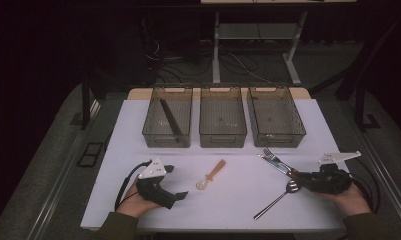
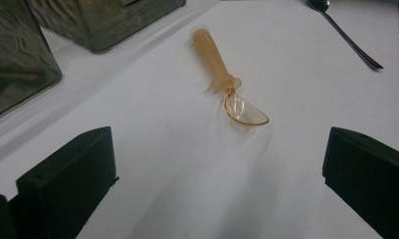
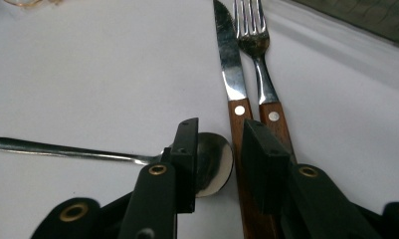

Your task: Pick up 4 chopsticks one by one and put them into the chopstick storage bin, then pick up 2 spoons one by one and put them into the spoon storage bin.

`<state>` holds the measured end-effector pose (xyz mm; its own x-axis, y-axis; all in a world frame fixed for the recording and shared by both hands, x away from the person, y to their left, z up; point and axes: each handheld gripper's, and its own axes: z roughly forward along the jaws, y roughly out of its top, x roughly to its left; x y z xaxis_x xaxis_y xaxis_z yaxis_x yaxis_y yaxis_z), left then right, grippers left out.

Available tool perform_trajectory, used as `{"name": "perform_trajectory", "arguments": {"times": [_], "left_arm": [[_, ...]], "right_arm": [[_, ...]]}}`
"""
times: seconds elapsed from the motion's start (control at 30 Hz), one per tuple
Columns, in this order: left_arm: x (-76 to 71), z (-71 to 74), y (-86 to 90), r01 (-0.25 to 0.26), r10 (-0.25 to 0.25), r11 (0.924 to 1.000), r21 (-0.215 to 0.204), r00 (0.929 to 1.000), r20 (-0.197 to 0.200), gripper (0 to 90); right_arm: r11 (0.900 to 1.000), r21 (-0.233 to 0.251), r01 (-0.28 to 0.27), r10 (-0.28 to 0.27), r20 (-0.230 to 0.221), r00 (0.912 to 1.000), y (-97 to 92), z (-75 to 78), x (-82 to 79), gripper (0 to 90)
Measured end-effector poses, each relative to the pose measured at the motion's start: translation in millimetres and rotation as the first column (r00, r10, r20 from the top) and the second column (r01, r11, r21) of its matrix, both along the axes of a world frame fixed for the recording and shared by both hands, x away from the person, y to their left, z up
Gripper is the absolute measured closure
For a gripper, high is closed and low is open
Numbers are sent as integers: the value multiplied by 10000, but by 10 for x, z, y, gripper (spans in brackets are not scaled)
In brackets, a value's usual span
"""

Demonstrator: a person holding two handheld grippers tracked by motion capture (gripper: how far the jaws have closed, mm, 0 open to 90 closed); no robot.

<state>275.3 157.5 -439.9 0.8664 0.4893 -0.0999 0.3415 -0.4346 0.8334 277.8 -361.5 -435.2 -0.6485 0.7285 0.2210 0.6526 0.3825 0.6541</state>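
knife handle [image 3: 247, 199] (lower end) behind tongs

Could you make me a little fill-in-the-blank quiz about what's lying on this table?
1. Along the far edge of the white table stand ___ clear bins.
2. The amber plastic spoon lies in front of the ___ gripper, whose jaws stand wide apart.
3. Beside the wooden-handled knife lies a wooden-handled ___.
4. The right gripper is lowered over the bowl of the metal ___.

Missing words: three; left; fork; spoon
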Motion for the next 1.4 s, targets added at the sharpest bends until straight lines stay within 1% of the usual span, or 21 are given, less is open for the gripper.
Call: {"name": "perform_trajectory", "arguments": {"times": [0.07, 0.27, 0.47, 0.5, 0.57, 0.67, 0.73, 0.8, 0.87, 1.0, 1.03, 1.13, 1.3, 1.4], "left_arm": [[0, -2, 0, -3, 3, 10000, -4, 10000, -5, 0], [6, -3, 8, 17, -17, 10000, -30, 10000, -11, 0], [-1, 1, 3, 29, -29, 10000, -30, 10000, -1, 0], [1, -1, 3, 32, -32, 10000, -42, 10000, 7, 0], [4, -2, 5, 13, -13, 10000, -3, 10000, -27, 0], [7, 1, 7, 3, -3, 10000, -9, 10000, -18, 0], [6, -3, 3, 2, -2, 10000, 2, 10000, -23, 0], [4, -1, 3, 32, -32, 10000, 39, 10000, -10, 0], [4, 0, 2, 19, -19, 10000, 17, 10000, -2, 0], [5, 0, 5, 15, -15, 10000, -19, 10000, -6, 0], [4, 1, 5, 35, -35, 10000, -22, 10000, -4, 0], [3, 0, 3, 44, -44, 10000, -3, 10000, -3, 0], [2, 0, 0, 43, -43, 10000, -10, 10000, -12, 0], [2, -3, -2, 40, -40, 10000, -34, 10000, -12, 0]], "right_arm": [[10000, 25, -40, 40, -186, 9998, -1, -16, 7, 704], [9998, 155, -152, 158, -418, 9990, 8, -42, 27, 725], [9981, 574, -234, 268, -578, 9980, -33, -84, 38, 741], [9980, 549, -312, 346, -620, 9975, -34, -90, 40, 750], [9987, 422, -282, 313, -758, 9966, -15, -109, 36, 766], [9987, 370, -342, 369, -761, 9964, -7, -118, 42, 785], [9978, 576, -324, 369, -777, 9963, -23, -108, 37, 807], [9974, 585, -427, 470, -745, 9961, -36, -99, 40, 817], [9972, 630, -404, 449, -723, 9964, -40, -99, 43, 824], [9954, 864, -408, 481, -852, 9952, -55, -80, 49, 844], [9948, 932, -413, 491, -830, 9953, -58, -73, 49, 848], [9890, 1420, -424, 530, -717, 9960, -84, -35, 53, 864], [9786, 2028, -355, 420, -278, 9987, -94, 53, 54, 881], [9747, 2201, -382, 375, 73, 9993, -85, 127, 56, 887]]}}
